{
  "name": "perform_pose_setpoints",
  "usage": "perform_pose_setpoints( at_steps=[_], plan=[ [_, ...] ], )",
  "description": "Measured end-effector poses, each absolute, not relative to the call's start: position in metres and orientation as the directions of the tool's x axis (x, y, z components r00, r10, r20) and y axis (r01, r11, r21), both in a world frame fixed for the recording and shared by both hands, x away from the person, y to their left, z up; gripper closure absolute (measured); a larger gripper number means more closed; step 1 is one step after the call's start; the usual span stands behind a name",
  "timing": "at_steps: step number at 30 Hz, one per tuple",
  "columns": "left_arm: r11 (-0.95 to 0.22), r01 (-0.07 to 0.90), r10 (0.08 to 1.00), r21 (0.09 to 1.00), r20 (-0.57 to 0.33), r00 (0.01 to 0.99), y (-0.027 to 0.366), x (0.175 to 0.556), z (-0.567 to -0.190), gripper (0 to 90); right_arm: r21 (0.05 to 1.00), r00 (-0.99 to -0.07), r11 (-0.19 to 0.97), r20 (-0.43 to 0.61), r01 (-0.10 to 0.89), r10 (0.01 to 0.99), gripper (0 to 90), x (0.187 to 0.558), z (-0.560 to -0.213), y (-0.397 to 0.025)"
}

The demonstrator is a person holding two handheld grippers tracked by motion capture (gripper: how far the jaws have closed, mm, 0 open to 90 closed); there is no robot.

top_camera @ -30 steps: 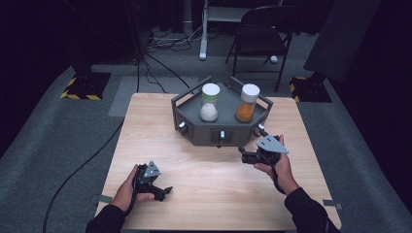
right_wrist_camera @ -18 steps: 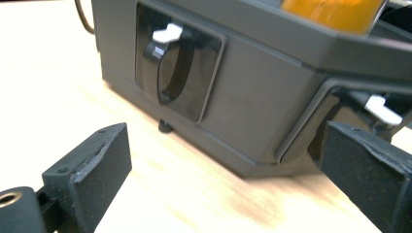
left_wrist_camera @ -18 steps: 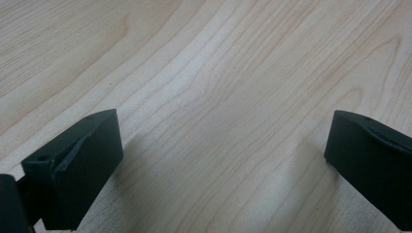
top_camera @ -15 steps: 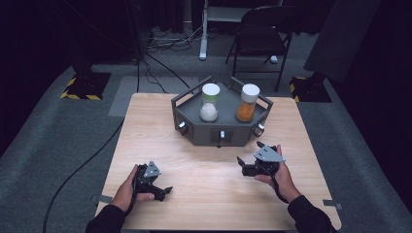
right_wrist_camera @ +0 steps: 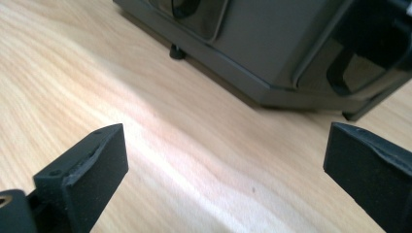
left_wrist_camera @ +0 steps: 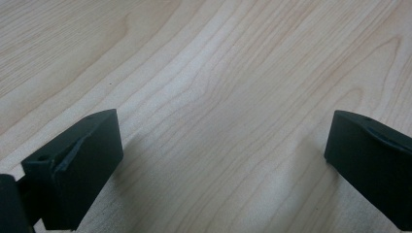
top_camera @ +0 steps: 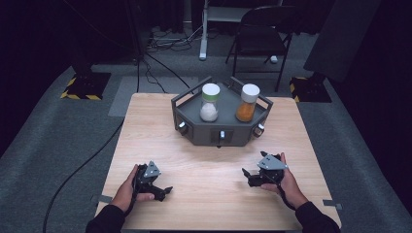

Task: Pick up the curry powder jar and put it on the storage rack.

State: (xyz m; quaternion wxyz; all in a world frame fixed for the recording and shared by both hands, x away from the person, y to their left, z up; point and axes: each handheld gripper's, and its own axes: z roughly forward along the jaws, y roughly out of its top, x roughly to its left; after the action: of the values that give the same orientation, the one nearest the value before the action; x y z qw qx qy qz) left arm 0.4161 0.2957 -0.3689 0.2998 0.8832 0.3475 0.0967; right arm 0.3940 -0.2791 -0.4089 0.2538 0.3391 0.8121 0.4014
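The right gripper [top_camera: 252, 175] is sitting nearer the person than before, at 4 o'clock; the left gripper [top_camera: 160, 191] at 8. Both are holding fingers wide apart, empty. At 12 on the table [top_camera: 145, 126], a dark tray [top_camera: 194, 131] is carrying a white-powder jar [top_camera: 210, 103] and an orange-powder jar [top_camera: 248, 103].

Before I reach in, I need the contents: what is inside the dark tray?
The dark tray holds two upright white-lidded jars: a jar of white powder and a jar of orange powder. Its walls hide the tray floor.
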Motion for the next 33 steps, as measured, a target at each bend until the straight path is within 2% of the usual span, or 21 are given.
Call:
perform_pose_setpoints(
  at_steps=[33],
  plan=[
    [-0.579,0.556,0.672,0.596,-0.038,0.74,0.296,0.416,-0.369,0.3,0.734,-0.643,0.482,-0.08,0.479,0.762,1.8,0.383,-0.415,-0.338]
  ],
)
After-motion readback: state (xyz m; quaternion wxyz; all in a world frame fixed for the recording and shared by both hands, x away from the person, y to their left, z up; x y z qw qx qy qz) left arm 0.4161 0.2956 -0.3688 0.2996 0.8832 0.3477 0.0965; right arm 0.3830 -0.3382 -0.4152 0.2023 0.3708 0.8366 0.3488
